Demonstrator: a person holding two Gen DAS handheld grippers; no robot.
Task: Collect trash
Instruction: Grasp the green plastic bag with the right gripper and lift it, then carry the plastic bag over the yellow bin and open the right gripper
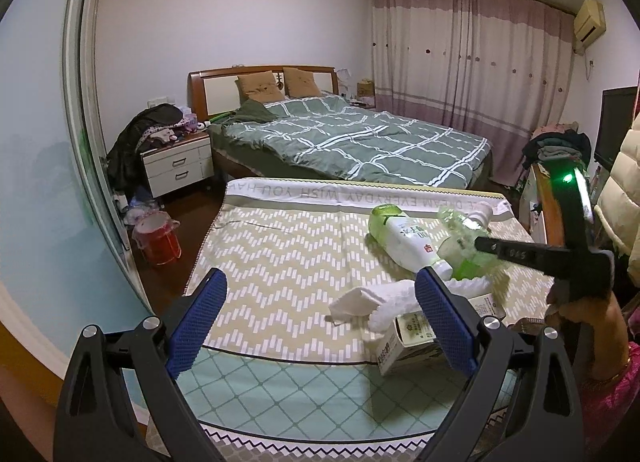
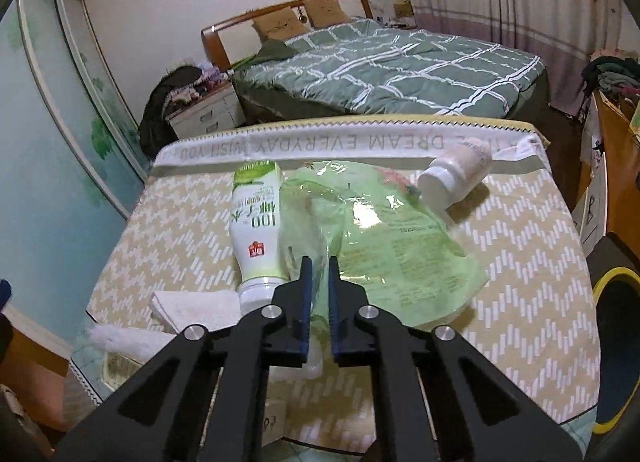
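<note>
Right wrist view: right tongs [image 2: 319, 262] angled down, clamped on green plastic bag [image 2: 384, 238]; left tongs [image 1: 320, 294] apart.

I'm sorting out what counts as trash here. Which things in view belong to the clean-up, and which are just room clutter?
Belongs to the job:
green plastic pouch, pinched by the right gripper
white-and-green bottle
small white bottle
crumpled tissues
small carton
left gripper, open

Just lying about:
bed
nightstand
red bucket
clothes pile

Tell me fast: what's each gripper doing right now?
Left gripper: open, holding nothing.
Right gripper: shut on the green plastic pouch.
</note>
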